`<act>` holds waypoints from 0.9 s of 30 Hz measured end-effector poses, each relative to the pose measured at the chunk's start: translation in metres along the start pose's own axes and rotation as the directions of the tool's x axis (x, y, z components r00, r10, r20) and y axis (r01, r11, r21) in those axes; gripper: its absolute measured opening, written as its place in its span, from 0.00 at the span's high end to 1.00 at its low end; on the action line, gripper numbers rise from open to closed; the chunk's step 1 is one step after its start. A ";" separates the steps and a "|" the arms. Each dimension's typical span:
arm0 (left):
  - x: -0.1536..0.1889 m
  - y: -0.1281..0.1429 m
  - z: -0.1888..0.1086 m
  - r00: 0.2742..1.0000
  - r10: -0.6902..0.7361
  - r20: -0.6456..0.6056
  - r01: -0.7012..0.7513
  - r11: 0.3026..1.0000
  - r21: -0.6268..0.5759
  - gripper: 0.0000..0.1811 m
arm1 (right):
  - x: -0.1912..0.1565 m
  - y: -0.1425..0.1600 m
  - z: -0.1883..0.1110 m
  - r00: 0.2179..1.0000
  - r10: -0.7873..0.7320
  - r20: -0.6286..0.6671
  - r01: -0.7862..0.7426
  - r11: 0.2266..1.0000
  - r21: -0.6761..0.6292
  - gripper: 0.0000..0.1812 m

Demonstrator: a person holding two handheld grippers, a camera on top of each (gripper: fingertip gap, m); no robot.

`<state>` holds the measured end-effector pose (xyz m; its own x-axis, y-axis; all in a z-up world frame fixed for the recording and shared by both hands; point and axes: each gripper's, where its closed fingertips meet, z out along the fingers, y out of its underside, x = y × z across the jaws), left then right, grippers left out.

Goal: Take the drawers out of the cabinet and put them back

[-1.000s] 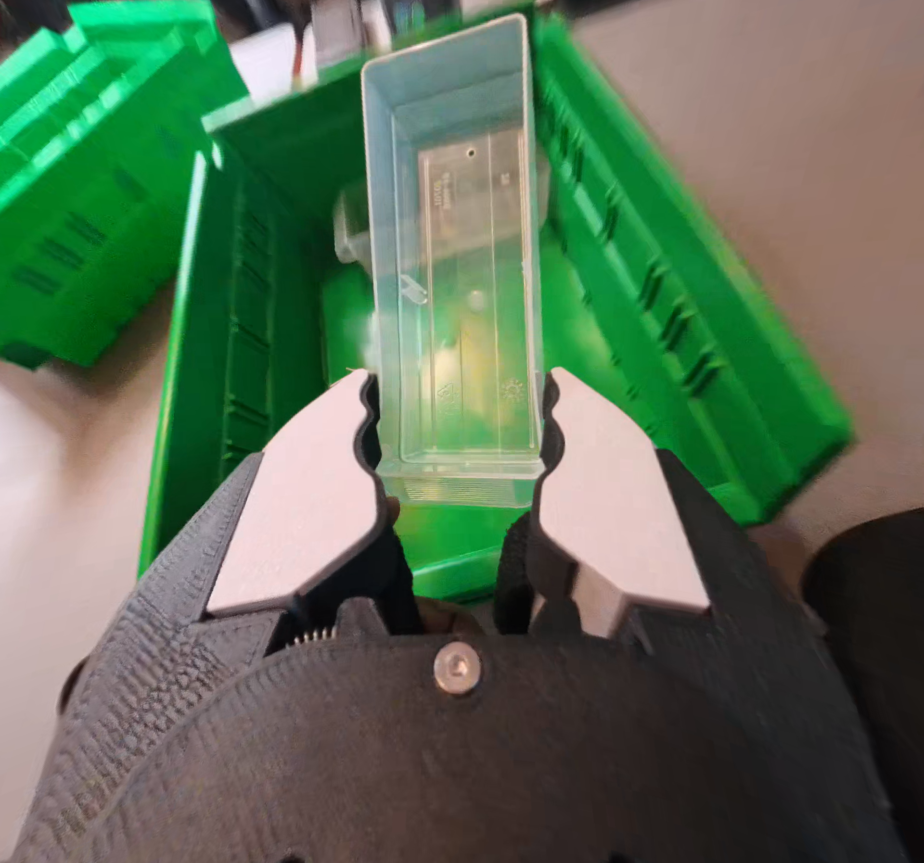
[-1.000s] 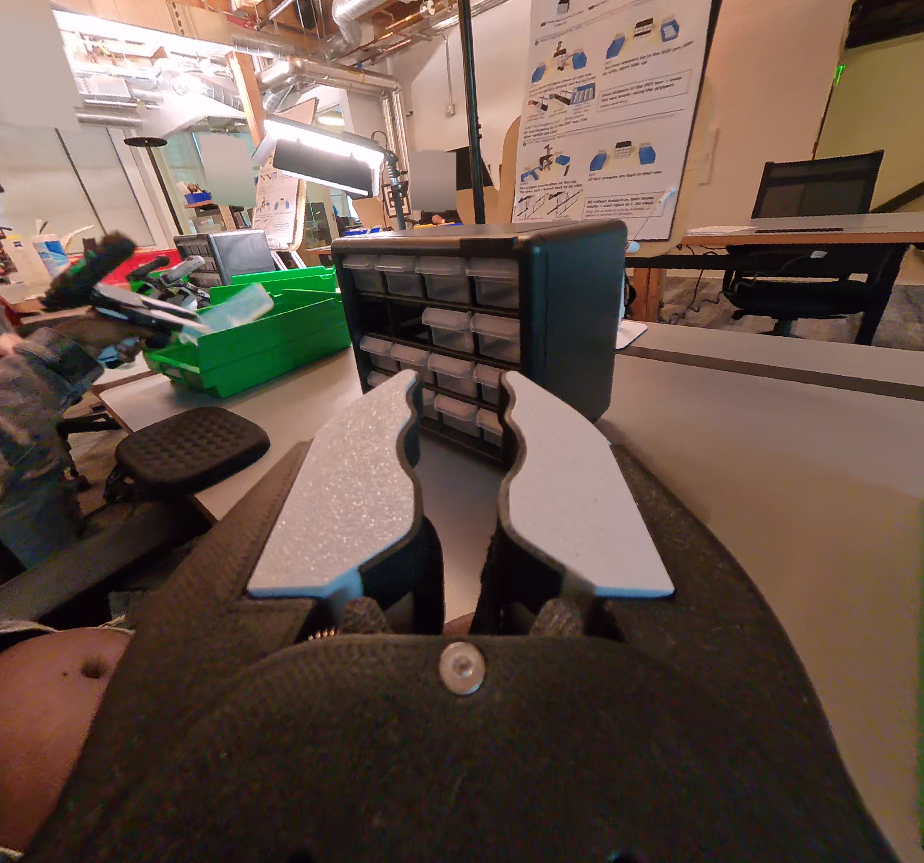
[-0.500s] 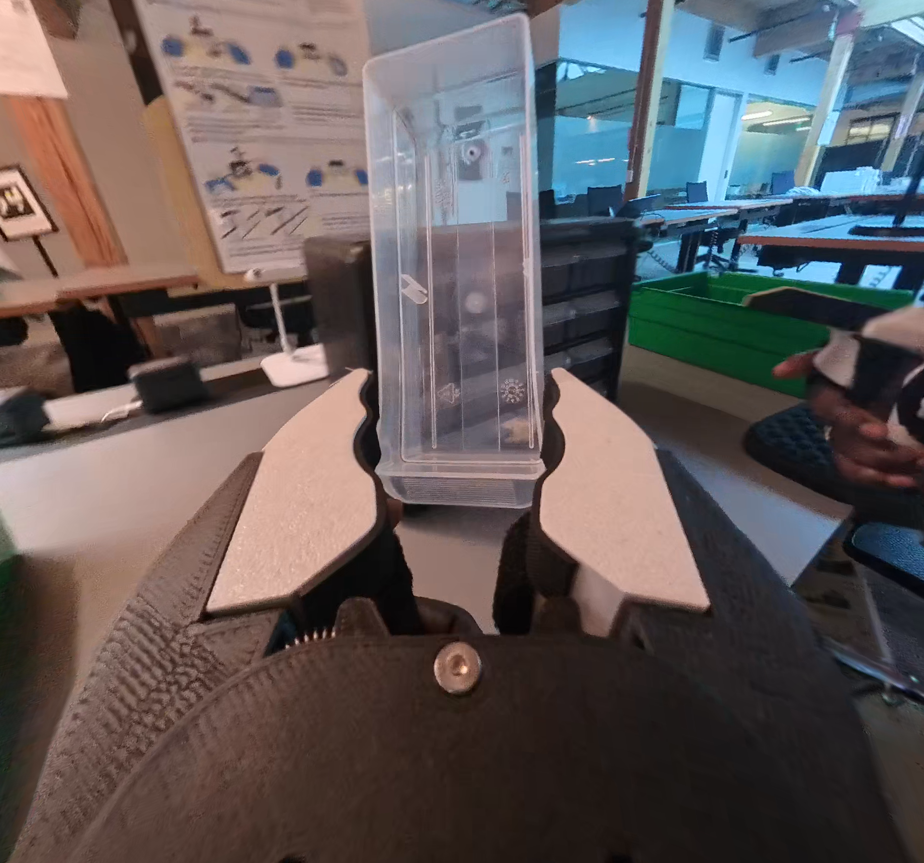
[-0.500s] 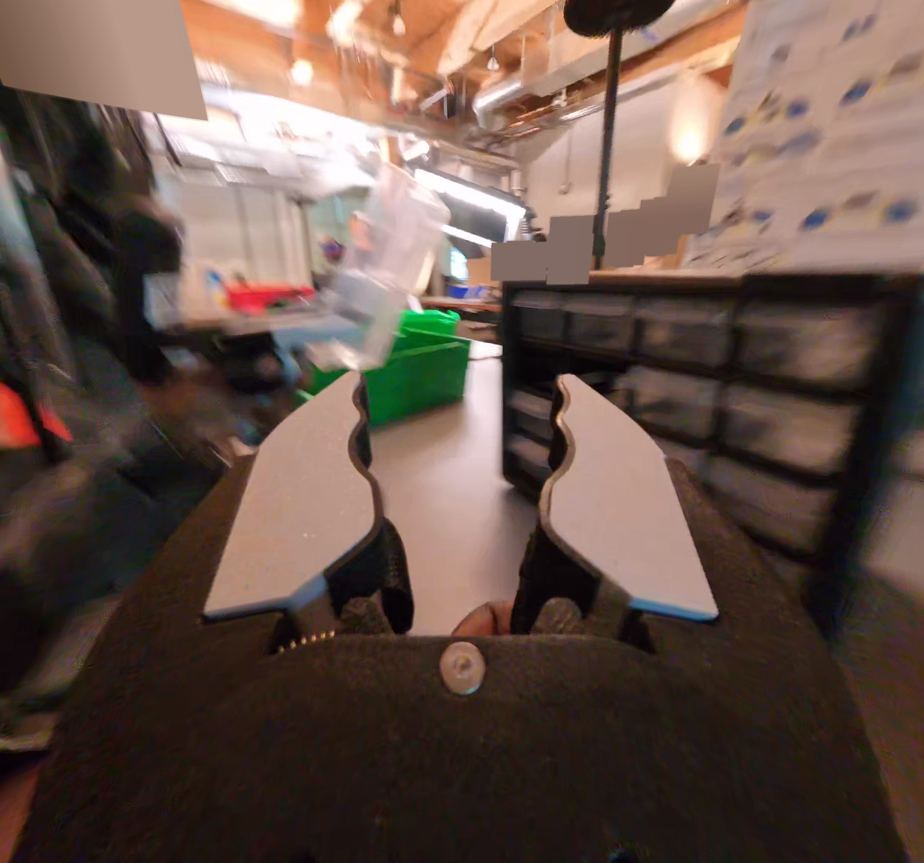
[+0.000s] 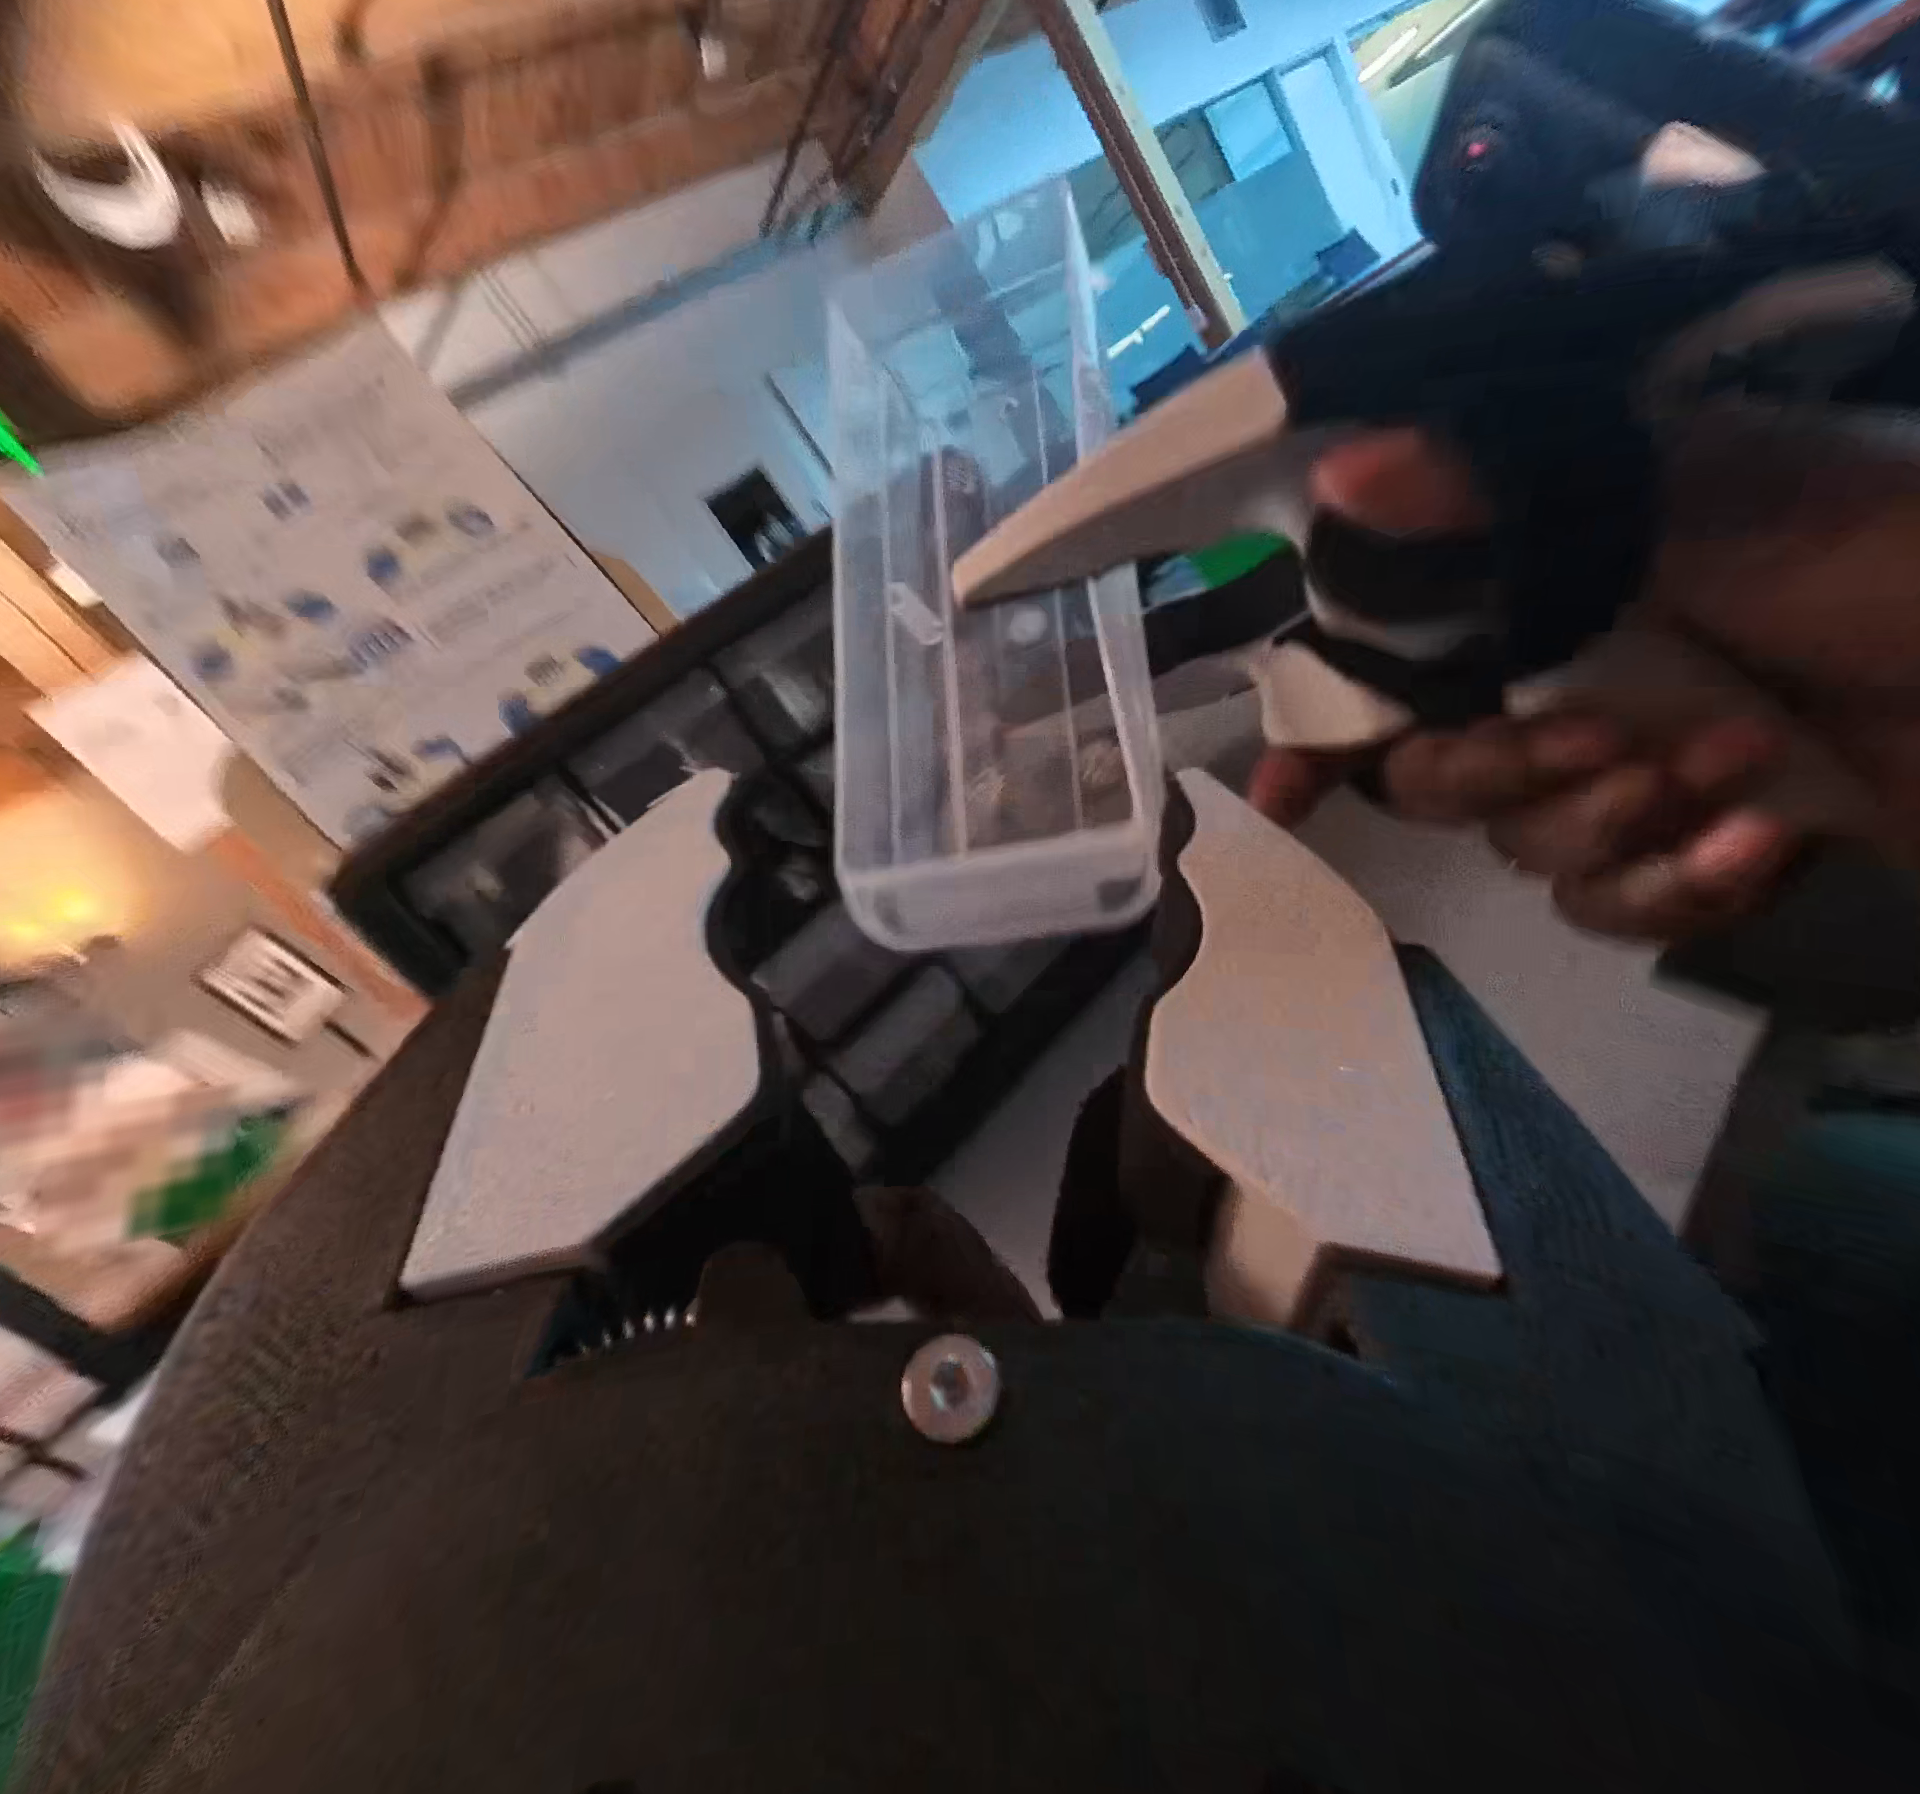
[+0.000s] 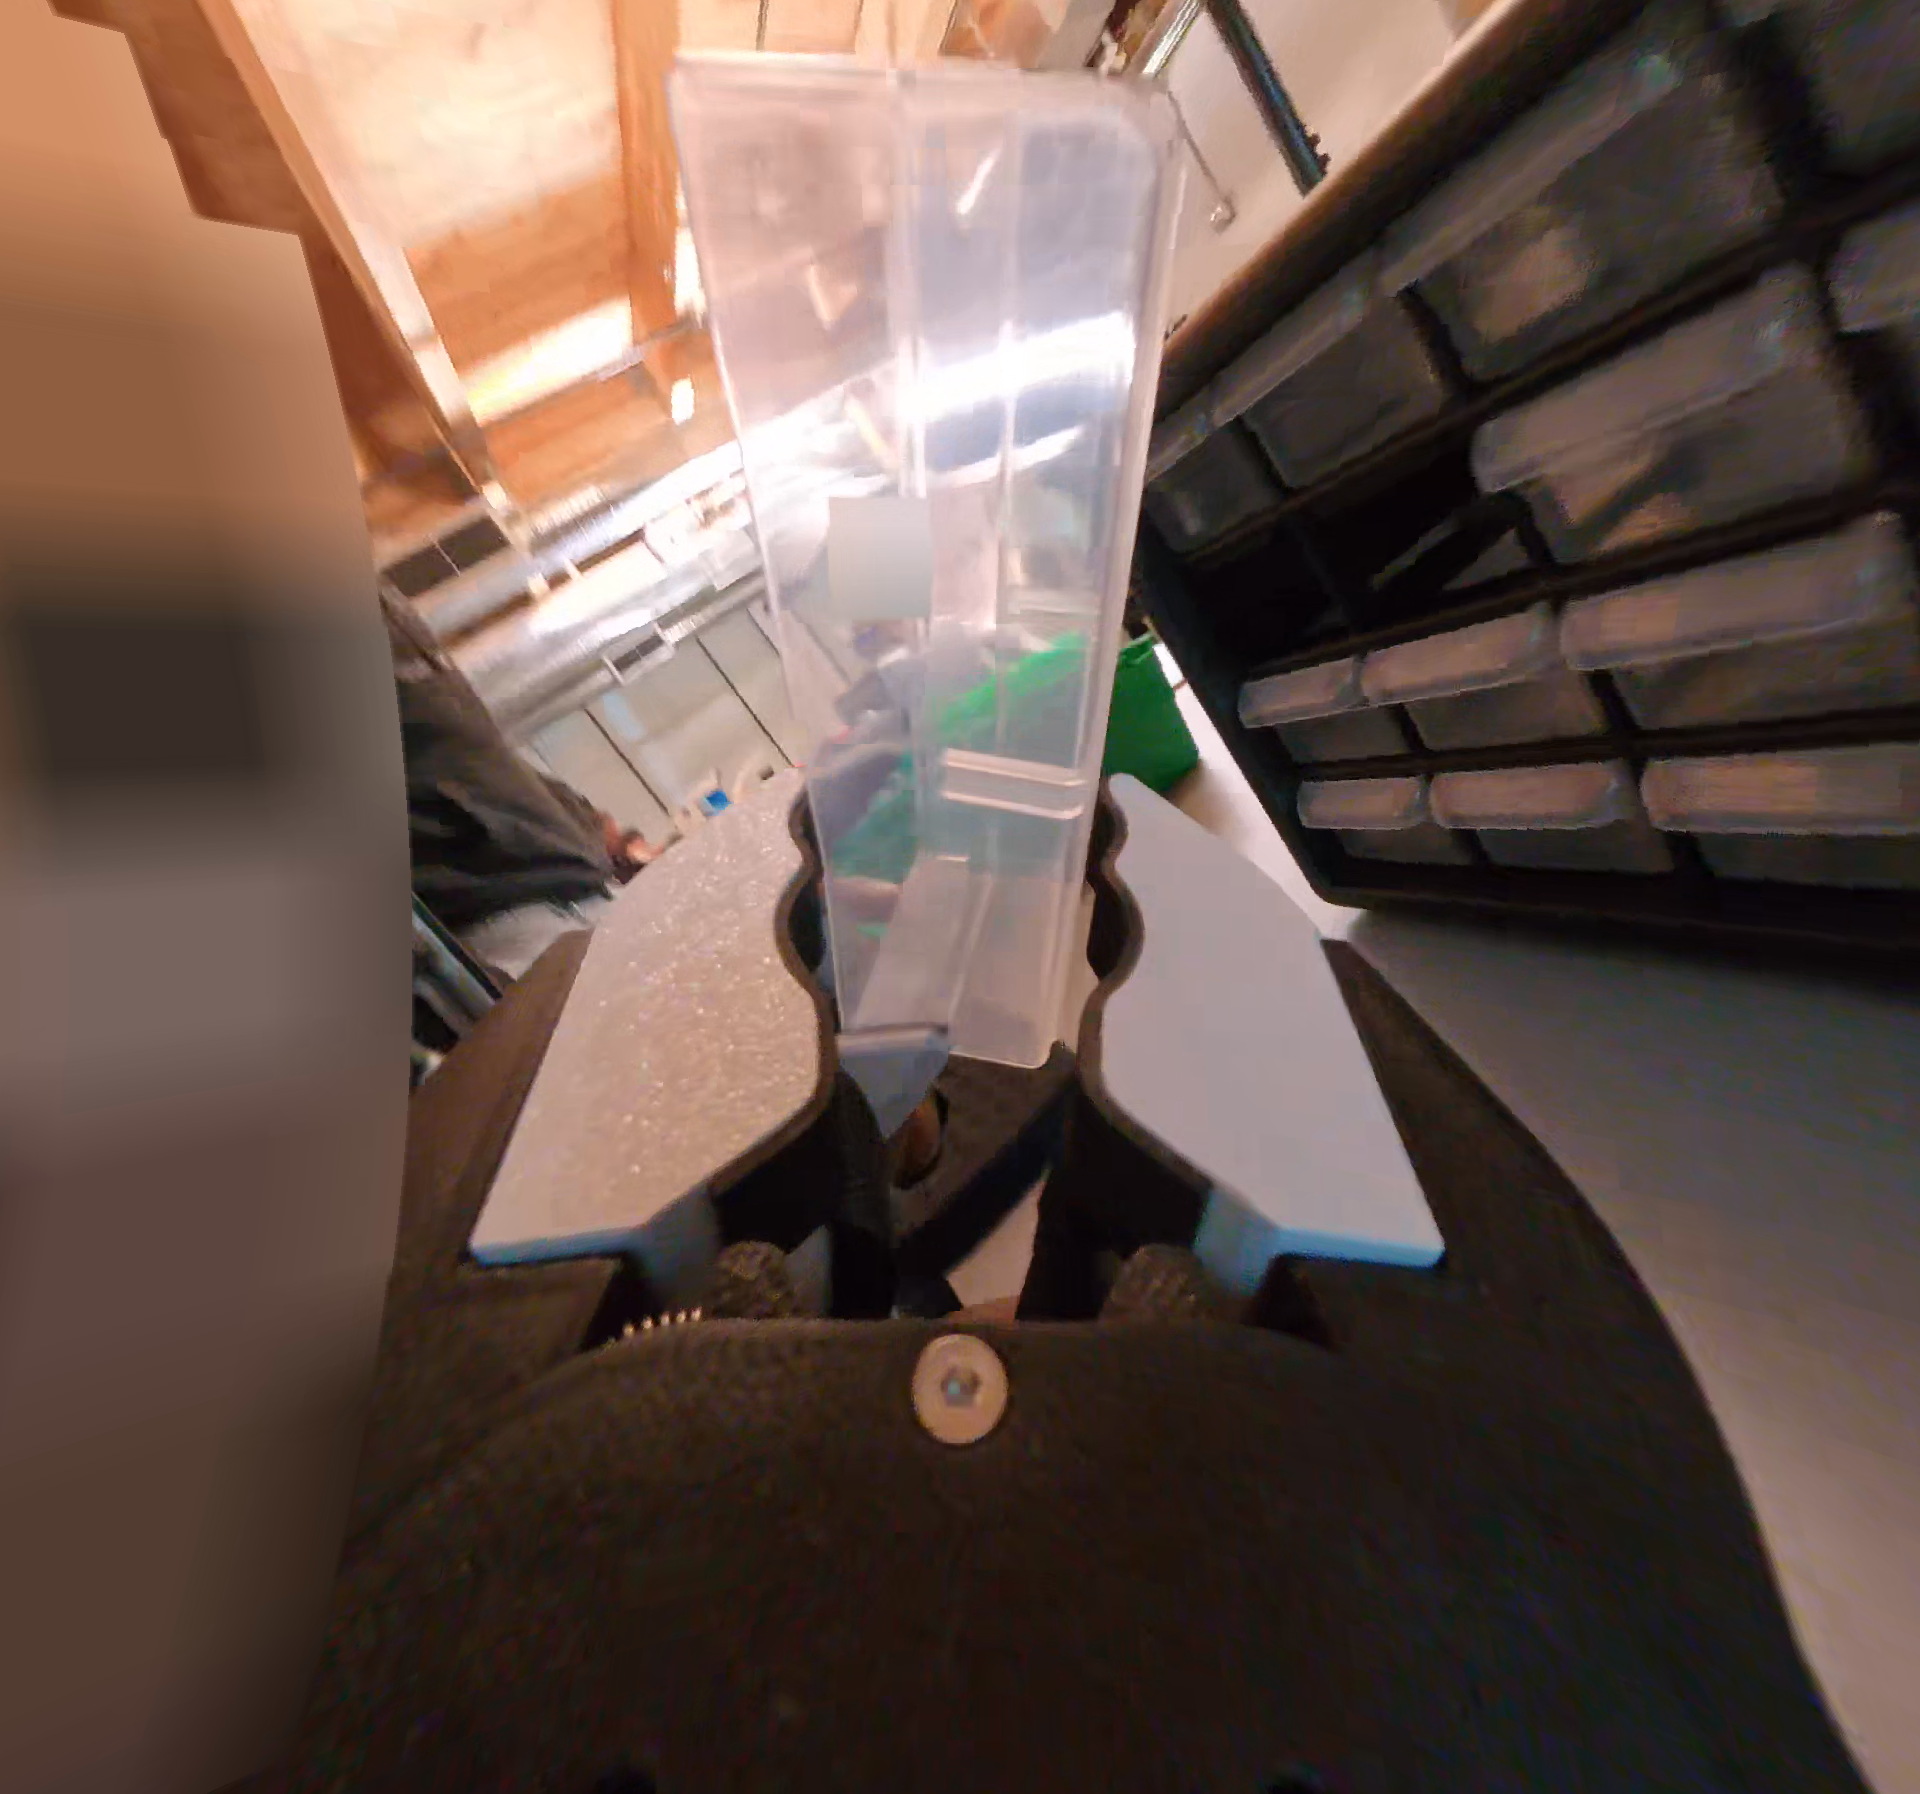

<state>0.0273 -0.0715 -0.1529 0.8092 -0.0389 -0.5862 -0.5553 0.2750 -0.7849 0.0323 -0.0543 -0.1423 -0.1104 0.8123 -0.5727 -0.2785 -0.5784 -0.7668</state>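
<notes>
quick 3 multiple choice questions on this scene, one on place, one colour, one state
1. In the right wrist view, the cabinet lies where relative to the drawer?
A. to its left
B. to its right
C. beneath it

2. What colour is the bin seen behind and through the drawer?
A. red
B. blue
C. green

3. What state is the drawer in?
A. held up between the fingers of the right tool
B. pushed fully into a cabinet slot
C. lying flat on the table

Answers:
1. B, the black frame with its rows of drawers fills the right side of the view.
2. C, green shows through the clear plastic and past its right edge.
3. A, both fingers of the right tool press against the drawer's sides and it stands clear of the cabinet.
</notes>
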 end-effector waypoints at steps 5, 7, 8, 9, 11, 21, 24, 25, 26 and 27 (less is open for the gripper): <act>0.000 0.009 -0.005 0.796 0.598 0.098 -0.604 0.796 0.048 0.55 | 0.013 -0.009 -0.005 0.957 0.286 0.040 -0.284 0.958 -0.045 0.73; 0.006 0.013 0.002 0.675 0.731 0.102 -0.738 0.673 0.051 0.55 | 0.015 -0.006 -0.002 0.920 0.388 0.053 -0.382 0.919 -0.096 0.73; 0.009 0.011 0.006 0.618 0.778 0.116 -0.786 0.616 0.057 0.55 | 0.016 -0.004 0.000 0.905 0.422 0.054 -0.414 0.902 -0.121 0.73; 0.012 0.010 0.010 0.563 0.818 0.119 -0.826 0.560 0.061 0.56 | 0.015 -0.001 0.002 0.891 0.449 0.059 -0.438 0.888 -0.142 0.72; 0.009 0.004 0.016 0.469 0.865 0.181 -0.882 0.470 0.036 0.63 | 0.010 0.002 0.004 0.870 0.488 0.075 -0.470 0.864 -0.178 0.72; -0.025 0.001 -0.004 0.500 0.841 0.206 -0.831 0.533 -0.160 0.75 | 0.003 -0.015 -0.006 0.996 0.082 0.031 -0.072 0.965 -0.251 0.64; -0.038 0.018 -0.011 0.507 0.852 0.126 -0.808 0.522 -0.272 0.75 | 0.025 -0.068 -0.014 0.938 -0.315 -0.144 0.292 0.943 -0.159 0.74; -0.040 0.022 -0.012 0.507 0.856 0.099 -0.805 0.511 -0.301 0.75 | 0.029 -0.091 -0.016 0.877 -0.436 -0.202 0.417 0.899 -0.132 0.80; -0.041 0.025 -0.011 0.510 0.857 0.078 -0.799 0.506 -0.325 0.75 | 0.033 -0.113 -0.016 0.800 -0.543 -0.257 0.530 0.839 -0.122 0.87; -0.041 0.027 -0.010 0.517 0.854 0.057 -0.793 0.503 -0.344 0.75 | 0.036 -0.132 -0.015 0.715 -0.629 -0.305 0.620 0.772 -0.139 0.93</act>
<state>-0.0234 -0.0724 -0.1522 -0.0452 0.2695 -0.9619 -0.9868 -0.1617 0.0011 0.0796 0.0505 -0.0664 0.3871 0.9219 -0.0154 -0.1508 0.0468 -0.9874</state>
